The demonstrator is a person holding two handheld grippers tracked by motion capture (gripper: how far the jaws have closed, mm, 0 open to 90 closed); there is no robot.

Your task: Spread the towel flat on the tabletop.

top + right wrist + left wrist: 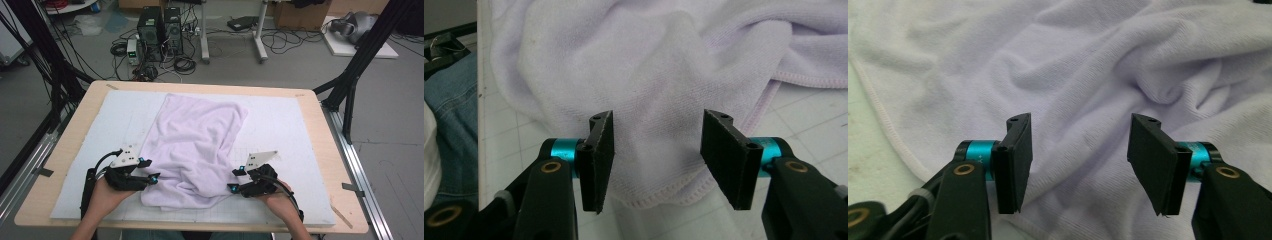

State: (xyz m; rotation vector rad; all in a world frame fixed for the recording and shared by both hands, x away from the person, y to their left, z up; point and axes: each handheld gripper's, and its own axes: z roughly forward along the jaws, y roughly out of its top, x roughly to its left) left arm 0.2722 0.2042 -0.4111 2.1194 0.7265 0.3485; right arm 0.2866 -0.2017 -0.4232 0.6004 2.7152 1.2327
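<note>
towel (195,145): soft, limp, light | grip: hem corners, 7 and 5 o'clock | left tongs (148,170), right tongs (234,180): released, nothing held

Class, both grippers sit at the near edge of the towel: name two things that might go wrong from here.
1. The towel lies bunched in folds, so the left gripper, jaws open, may pinch several layers.
2. The right gripper, jaws open, faces the hemmed corner, which could slip out and leave the towel lopsided on the white mat.
</note>
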